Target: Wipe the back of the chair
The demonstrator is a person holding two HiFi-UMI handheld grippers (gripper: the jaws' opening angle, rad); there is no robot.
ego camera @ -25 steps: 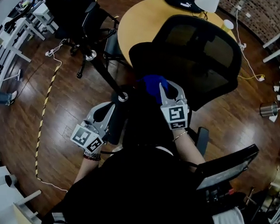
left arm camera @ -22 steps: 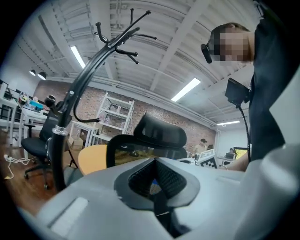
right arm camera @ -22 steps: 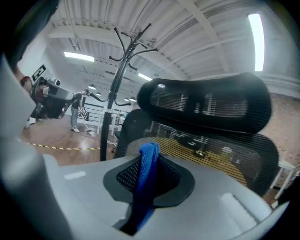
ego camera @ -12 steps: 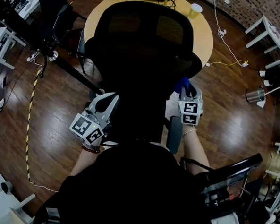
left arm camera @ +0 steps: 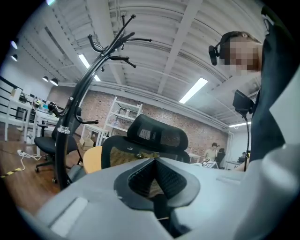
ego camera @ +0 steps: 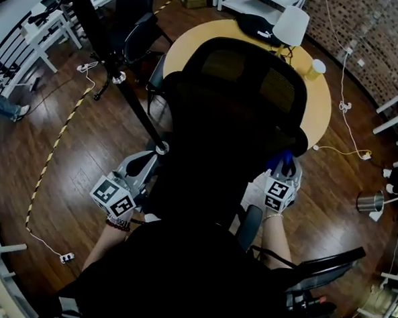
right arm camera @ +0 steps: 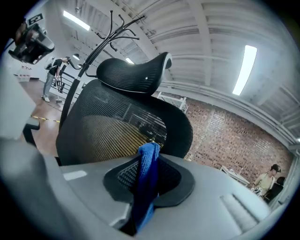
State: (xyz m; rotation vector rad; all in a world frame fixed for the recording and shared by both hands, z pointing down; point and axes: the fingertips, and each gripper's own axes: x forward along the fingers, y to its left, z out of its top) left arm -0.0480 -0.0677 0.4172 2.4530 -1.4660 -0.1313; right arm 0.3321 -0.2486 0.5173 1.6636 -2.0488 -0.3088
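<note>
My right hand-held gripper [right arm camera: 151,157] is pinched shut on the blue cloth [right arm camera: 145,187], down by the right edge of the chair back [ego camera: 235,117], which is right in front of me. My left hand-held gripper [left arm camera: 154,163] is closed on nothing, over by the left edge. The cloth's soft and floppy. The mesh looks springy, so I'd steady the chair by its stiff rim.
</note>
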